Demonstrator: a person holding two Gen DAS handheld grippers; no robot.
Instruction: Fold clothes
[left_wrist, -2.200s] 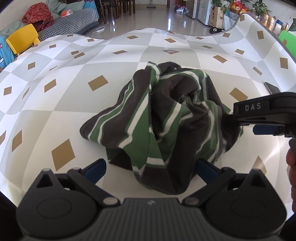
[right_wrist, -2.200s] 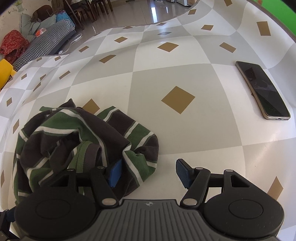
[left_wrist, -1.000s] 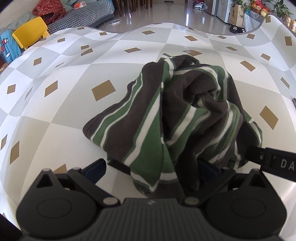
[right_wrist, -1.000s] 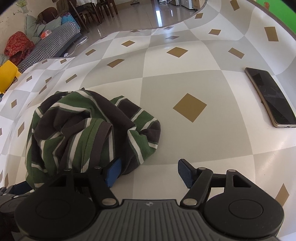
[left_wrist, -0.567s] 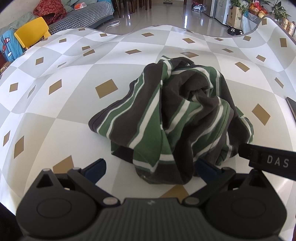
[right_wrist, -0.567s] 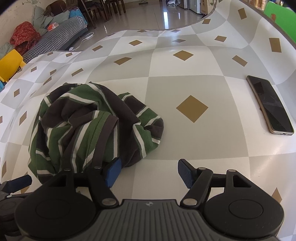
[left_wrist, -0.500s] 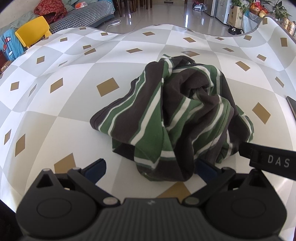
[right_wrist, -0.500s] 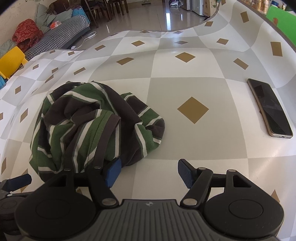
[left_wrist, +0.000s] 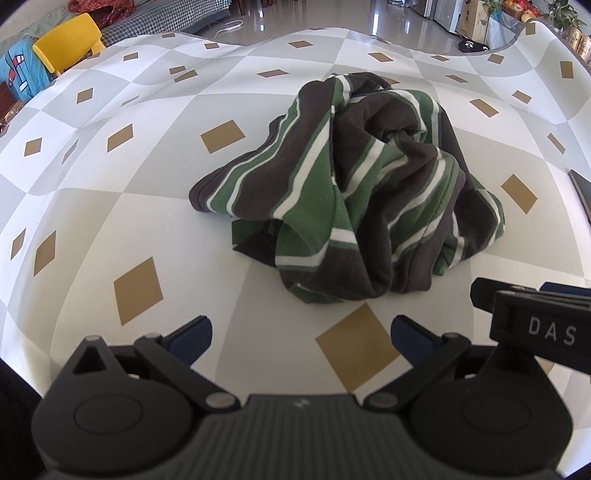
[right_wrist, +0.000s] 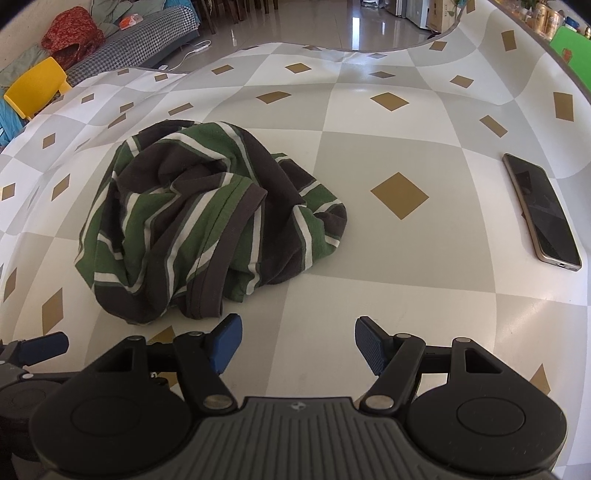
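While the striped shirt (left_wrist: 354, 192) lies crumpled in a heap near the middle of the desk (left_wrist: 110, 206), neither tool is touching it: the left tool (left_wrist: 301, 334) hangs just short of the heap's near edge with its blue pads spread wide and nothing between them, and the right tool (right_wrist: 298, 338) stands equally wide and empty, its left pad close to the dark hem but apart from it. Both point steeply down at the cloth from the near side, probably so that the person can pick out a hem or corner before gripping. Folding has not started; the garment likely needs to be spread flat first. A phone (right_wrist: 541, 212) lies well apart on the right, clear of the cloth, where spreading the shirt could reach it.
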